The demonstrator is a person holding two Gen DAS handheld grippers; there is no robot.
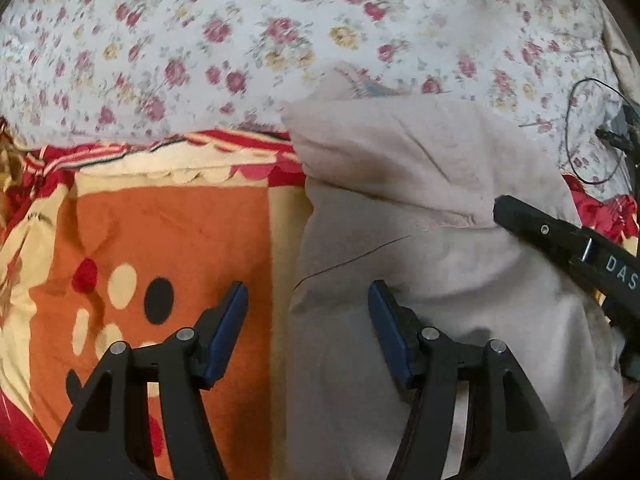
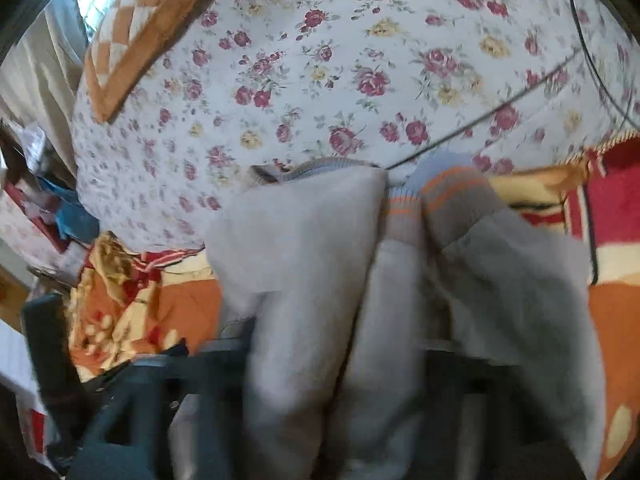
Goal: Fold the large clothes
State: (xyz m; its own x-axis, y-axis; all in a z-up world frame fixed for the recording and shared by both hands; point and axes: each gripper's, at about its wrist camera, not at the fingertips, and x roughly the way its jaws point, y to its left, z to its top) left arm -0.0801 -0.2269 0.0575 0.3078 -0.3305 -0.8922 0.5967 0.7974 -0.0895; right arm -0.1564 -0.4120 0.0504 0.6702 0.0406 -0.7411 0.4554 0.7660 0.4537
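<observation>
While the left gripper (image 1: 308,320) hovers with its blue pads (image 1: 226,332) standing wide and empty over the near left edge of the grey garment (image 1: 420,208), the right gripper (image 1: 520,216) reaches in from the right, narrowed on a bunched fold of that cloth. The garment lies on an orange patterned blanket (image 1: 172,232), its striped cuffs (image 2: 432,196) toward the far floral sheet (image 1: 280,32).

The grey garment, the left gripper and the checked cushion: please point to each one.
grey garment (image 1: 440,280): left wrist view, its flat middle.
left gripper (image 1: 308,316): left wrist view, midway between fingertips.
checked cushion (image 2: 148,28): right wrist view, its patterned top.
</observation>
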